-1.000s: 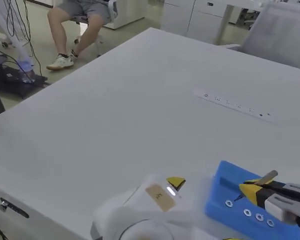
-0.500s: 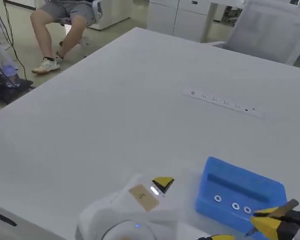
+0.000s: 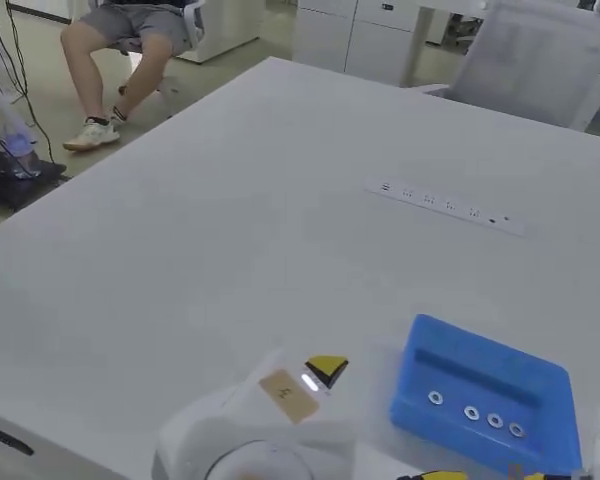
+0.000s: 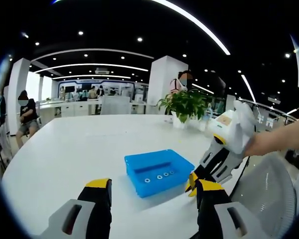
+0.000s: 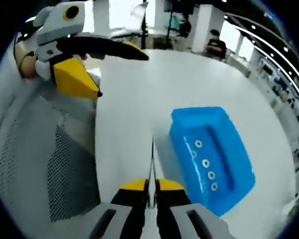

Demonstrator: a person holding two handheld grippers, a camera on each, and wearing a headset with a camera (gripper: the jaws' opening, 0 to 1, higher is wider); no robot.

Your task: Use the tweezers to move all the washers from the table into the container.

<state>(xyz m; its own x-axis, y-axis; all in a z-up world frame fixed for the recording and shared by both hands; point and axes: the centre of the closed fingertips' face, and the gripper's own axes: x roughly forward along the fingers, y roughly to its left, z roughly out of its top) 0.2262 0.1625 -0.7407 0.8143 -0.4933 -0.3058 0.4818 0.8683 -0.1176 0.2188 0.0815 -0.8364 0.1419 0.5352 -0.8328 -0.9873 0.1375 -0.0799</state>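
Note:
A blue container [image 3: 485, 385] sits near the table's front edge with several washers [image 3: 471, 412] in a row inside it. To its left, my left gripper [image 3: 327, 370] rests low, and its own view shows the gripper [image 4: 152, 191] open, aimed at the container [image 4: 157, 172]. My right gripper [image 5: 149, 186] is shut on thin metal tweezers [image 5: 151, 159], whose tips point at the bare table just left of the container [image 5: 212, 159]. The washers [image 5: 205, 163] lie inside. In the left gripper view the right gripper [image 4: 217, 159] stands just right of the container.
A flush power strip [image 3: 445, 205] crosses the table further back. A grey chair [image 3: 550, 60] stands behind the far edge and a person [image 3: 130, 40] sits at the far left. A mesh chair [image 5: 55, 169] is close beside me. A potted plant [image 4: 187, 107] stands beyond the table.
My right gripper with the tweezers has drawn back from over the container, toward me and out of the head view. The container and the left gripper have stayed in place.

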